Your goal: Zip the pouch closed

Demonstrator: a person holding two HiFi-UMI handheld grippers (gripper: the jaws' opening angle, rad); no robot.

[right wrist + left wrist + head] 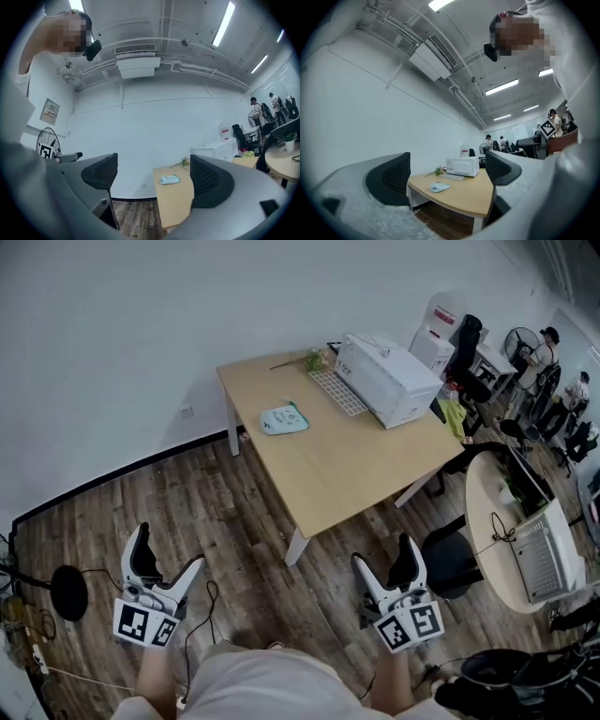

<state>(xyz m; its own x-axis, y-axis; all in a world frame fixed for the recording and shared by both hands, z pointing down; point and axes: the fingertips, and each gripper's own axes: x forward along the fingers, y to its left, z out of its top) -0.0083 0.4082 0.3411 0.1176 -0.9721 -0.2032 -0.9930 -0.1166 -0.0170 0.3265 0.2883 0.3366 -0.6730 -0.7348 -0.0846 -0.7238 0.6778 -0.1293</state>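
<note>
Head view: the left tongs (169, 549) and the right tongs (382, 554) are held low over the wooden floor (84, 531), both spread wide with nothing between them and touching nothing. The pouch (283, 419), pale teal, lies flat on the desk (356, 474) well ahead of both, near the desk's far left corner and apart from the white box (386, 379). Only this view takes in the round white table (487, 521) at the right.

Left gripper view: the left tongs (446, 165) stand wide apart and empty. The pouch (439, 187) shows far off between the 2 pads, on the desk (464, 199). Only here do people (488, 142) appear beyond the desk.

Right gripper view: the right tongs (154, 176) are equally wide and empty. The pouch (169, 179) sits on the desk (176, 206), well clear of them. A fan (47, 138) at the left edge and a wall air-conditioner (136, 65) show only here.
</note>
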